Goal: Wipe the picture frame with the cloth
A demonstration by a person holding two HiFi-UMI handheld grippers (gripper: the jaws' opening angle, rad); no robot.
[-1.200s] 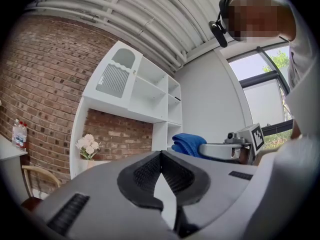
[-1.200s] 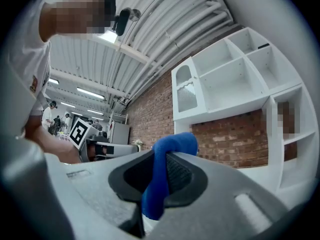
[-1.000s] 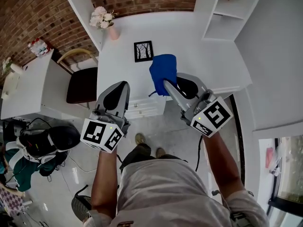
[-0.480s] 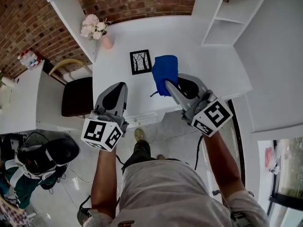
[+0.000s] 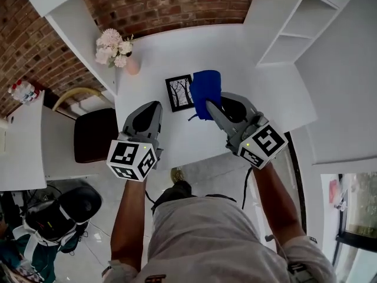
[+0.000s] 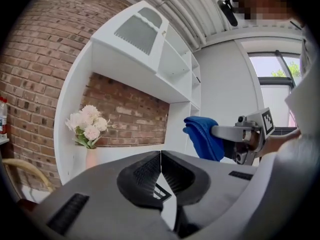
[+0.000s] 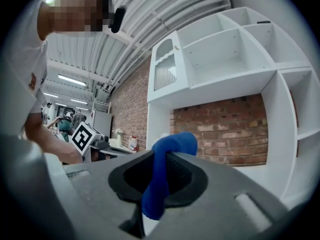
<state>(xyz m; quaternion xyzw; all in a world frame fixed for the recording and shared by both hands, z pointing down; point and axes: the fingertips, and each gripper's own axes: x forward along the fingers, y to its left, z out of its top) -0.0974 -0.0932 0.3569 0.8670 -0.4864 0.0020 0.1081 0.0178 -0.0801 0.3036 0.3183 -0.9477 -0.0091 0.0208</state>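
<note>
Although the blue folded cloth (image 5: 205,92) is already pinched in the right gripper (image 5: 211,105), wiping does not look begun; I judge the task at its approach, with the whole wipe left to do. The small black-edged picture frame (image 5: 179,92), which holds a black-and-white tree print, lies flat on the white desk (image 5: 247,63), at about twelve o'clock from the left gripper (image 5: 154,105) and eleven o'clock from the right one. The cloth hangs at the frame's three o'clock side and overlaps its edge in the head view; whether the two touch I cannot tell. In the right gripper view the jaws are clamped on a fold of the cloth (image 7: 167,156); in the left gripper view the jaws stand closed together with nothing between them. What remains, as I read it, is to bring the cloth onto the frame and rub across it, perhaps with the left gripper steadying it. A pink vase of pale flowers (image 5: 113,46) stands at the frame's ten o'clock. No brand or lettering can be read; the cubes bear only black-and-white square markers, and the print carries no words.
</note>
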